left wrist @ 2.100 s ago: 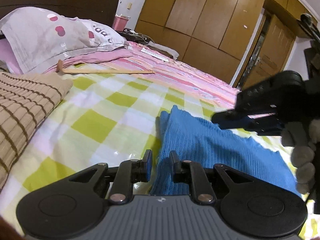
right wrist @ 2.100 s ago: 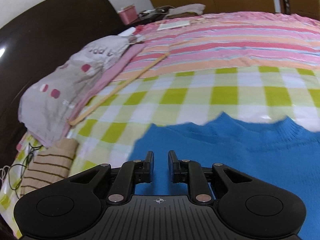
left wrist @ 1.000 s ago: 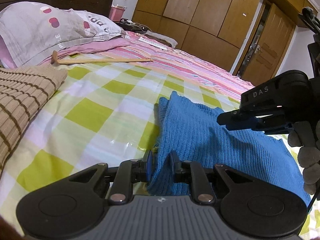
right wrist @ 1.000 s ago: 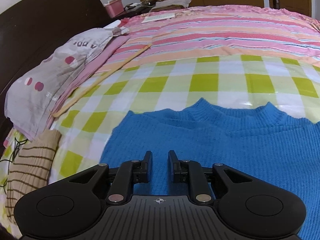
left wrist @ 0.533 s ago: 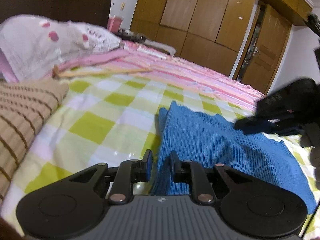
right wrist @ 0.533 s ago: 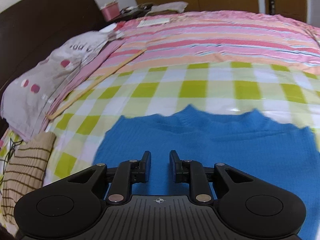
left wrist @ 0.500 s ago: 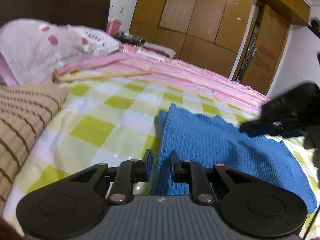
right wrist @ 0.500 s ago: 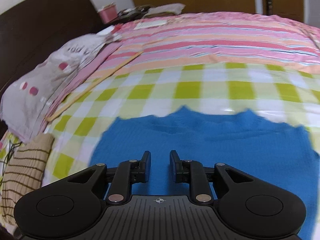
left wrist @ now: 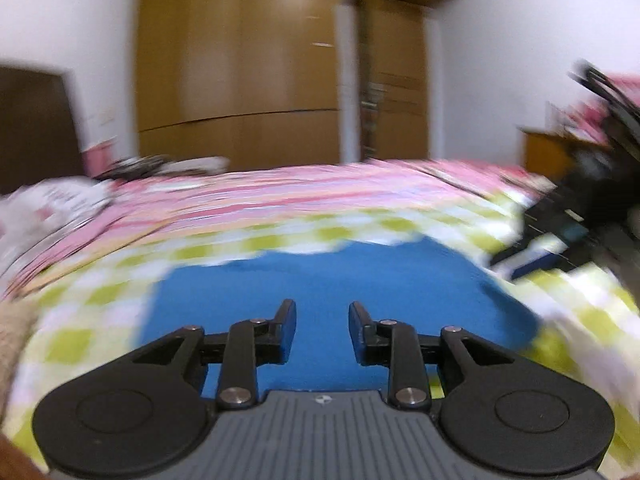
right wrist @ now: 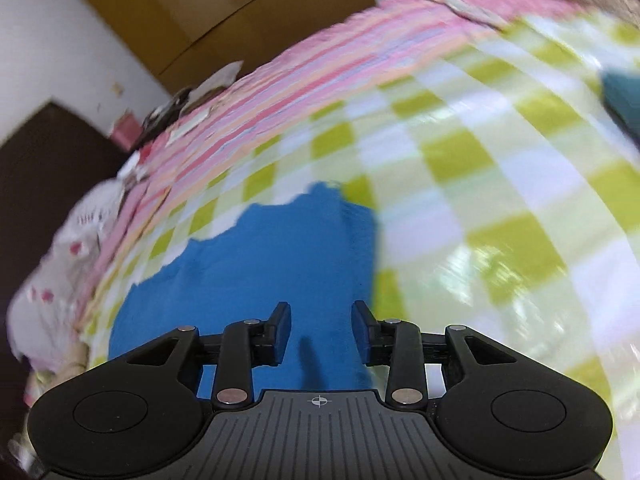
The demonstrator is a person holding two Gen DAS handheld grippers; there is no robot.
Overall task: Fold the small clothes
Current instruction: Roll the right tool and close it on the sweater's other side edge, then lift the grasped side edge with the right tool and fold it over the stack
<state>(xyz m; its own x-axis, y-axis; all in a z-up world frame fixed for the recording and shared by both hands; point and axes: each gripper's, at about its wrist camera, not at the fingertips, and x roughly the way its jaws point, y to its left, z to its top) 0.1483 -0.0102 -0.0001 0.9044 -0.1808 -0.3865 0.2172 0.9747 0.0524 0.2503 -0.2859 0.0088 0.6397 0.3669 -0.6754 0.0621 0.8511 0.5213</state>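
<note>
A folded blue knit sweater (left wrist: 320, 280) lies flat on the green-and-white checked bedspread (left wrist: 100, 300). My left gripper (left wrist: 322, 314) is open and empty, held just above the sweater's near edge. My right gripper (right wrist: 320, 314) is open and empty too, above the right end of the same sweater (right wrist: 260, 264). In the left wrist view the right gripper (left wrist: 560, 240) shows blurred at the right, beyond the sweater's edge. Both views are motion-blurred.
A pillow (right wrist: 52, 272) and pink striped bedding (left wrist: 280, 196) lie toward the headboard (right wrist: 44, 168). A tan striped garment (left wrist: 12, 328) is at the left. Wooden wardrobes (left wrist: 260, 80) stand behind the bed. A dark teal item (right wrist: 620, 96) sits at the far right.
Both grippers have opened wider and swung fast. The left camera now faces the sweater square-on. The right gripper has moved to the sweater's right end. The sweater lies still.
</note>
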